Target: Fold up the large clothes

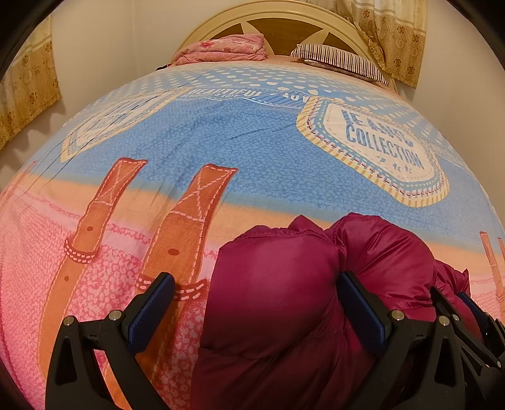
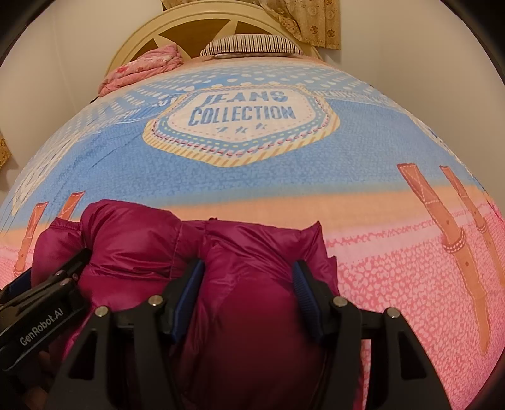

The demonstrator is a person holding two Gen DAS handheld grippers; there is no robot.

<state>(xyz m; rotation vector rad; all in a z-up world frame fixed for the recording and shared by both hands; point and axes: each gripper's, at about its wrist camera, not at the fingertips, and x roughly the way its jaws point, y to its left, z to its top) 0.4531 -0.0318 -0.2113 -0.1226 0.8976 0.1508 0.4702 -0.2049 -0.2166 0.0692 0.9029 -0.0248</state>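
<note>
Two tools over one magenta puffer jacket on a bed.

Right tool (image 2: 247,284): blue pads pressed into both sides of a puffy fold of the jacket (image 2: 240,252), clamped on it. Left tool (image 1: 255,302): jaws wide apart, right pad against the jacket's bulge, left pad over bare bedspread (image 1: 221,142), nothing pinched. One jacket, bunched in a heap at the near edge of the bed, between and under both tools; each tool body blocks the jacket's lower part. One printed bedspread, blue at the far half, pink near, with strap prints. At the far end: one striped pillow (image 2: 252,47), one folded pink blanket (image 1: 227,49), one curved headboard (image 1: 277,28). Curtains (image 1: 388,34) either side.
</note>
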